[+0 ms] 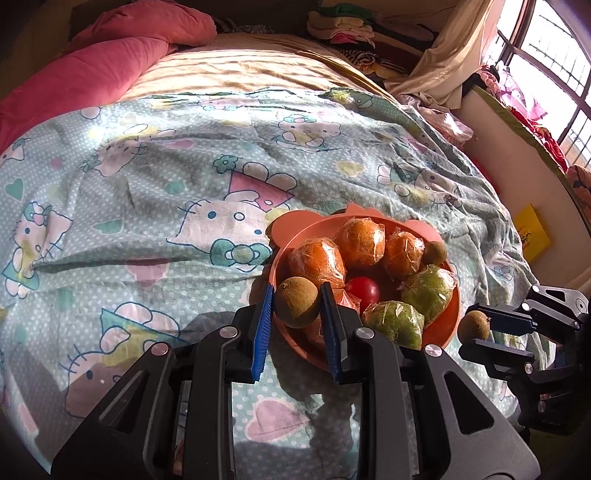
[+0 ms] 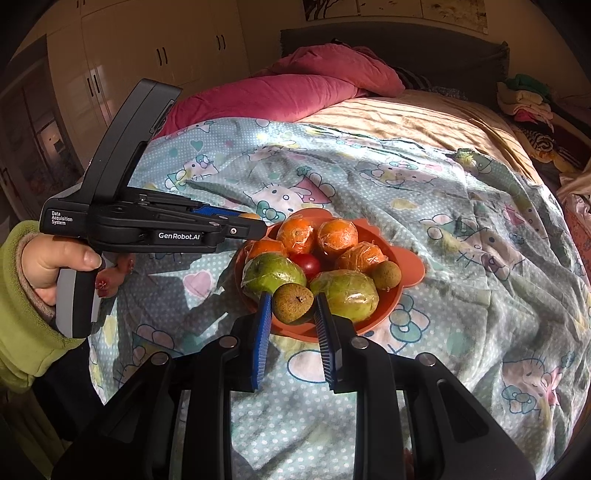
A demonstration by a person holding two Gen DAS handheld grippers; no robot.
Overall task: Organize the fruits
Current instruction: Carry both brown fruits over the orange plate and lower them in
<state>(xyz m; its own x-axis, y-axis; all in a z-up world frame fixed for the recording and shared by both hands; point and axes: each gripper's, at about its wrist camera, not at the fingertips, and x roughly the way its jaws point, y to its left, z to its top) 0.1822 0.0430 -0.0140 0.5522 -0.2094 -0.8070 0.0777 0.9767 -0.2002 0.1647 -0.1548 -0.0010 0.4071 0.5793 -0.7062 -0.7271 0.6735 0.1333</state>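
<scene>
A salmon-coloured bowl [image 1: 455, 314] [image 2: 412, 275] sits on the bed and holds several film-wrapped oranges [image 1: 360, 238], two wrapped green fruits [image 1: 428, 291], a red tomato [image 1: 364, 290] and a small brown fruit [image 1: 435, 252]. My left gripper [image 1: 296, 291] is shut on another brown round fruit [image 1: 296, 304] over the bowl's near-left rim. In the right wrist view the left gripper [image 2: 258, 225] reaches over the bowl's left edge. My right gripper [image 2: 291, 297] is shut on a brown fruit [image 2: 293, 303] above the bowl's near rim. From the left wrist view the right gripper [image 1: 476, 330] is just right of the bowl.
The bowl rests on a rumpled cartoon-cat sheet [image 1: 184, 184]. A pink quilt [image 1: 92, 77] lies at the bed's far end, with a pile of clothes [image 1: 347, 26] at the far right. A hand in a green sleeve [image 2: 22, 295] holds the left gripper. Wardrobes [image 2: 155, 55] stand beyond.
</scene>
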